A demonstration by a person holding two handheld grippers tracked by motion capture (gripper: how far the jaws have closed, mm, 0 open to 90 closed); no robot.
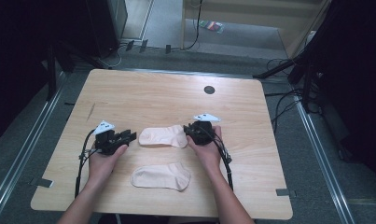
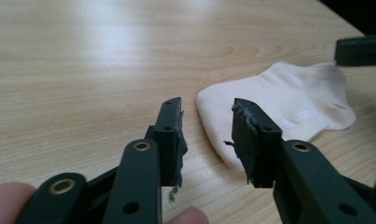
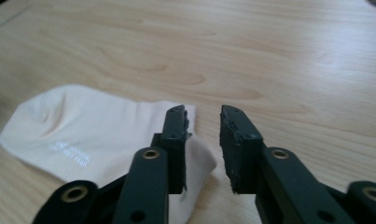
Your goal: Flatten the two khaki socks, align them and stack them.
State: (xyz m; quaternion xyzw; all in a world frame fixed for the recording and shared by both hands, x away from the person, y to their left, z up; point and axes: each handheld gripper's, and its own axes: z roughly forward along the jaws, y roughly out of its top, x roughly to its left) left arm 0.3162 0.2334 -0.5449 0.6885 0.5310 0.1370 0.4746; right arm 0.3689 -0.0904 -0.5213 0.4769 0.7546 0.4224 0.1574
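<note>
Two pale, flat fabric socks lie centre-frame on the wood-grain table (image 1: 143, 88). Left gripper (image 1: 128, 136) and right gripper (image 1: 189, 130) flank the far sock (image 1: 163, 136), jaws slightly apart, empty; near sock (image 1: 160, 176) lies below.

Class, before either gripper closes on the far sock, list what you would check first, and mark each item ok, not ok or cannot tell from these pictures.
1. Left gripper open, nothing between its jaws: ok.
2. Right gripper open, nothing between its jaws: ok.
3. Far sock lies flat between the two grippers: ok.
4. Each gripper sits at one end of that sock: ok.
5. Sock edge actually between either pair of jaws: not ok; both edges lie beside or under a jaw.
6. Near sock lies apart from the far one, out of the way: ok.
</note>
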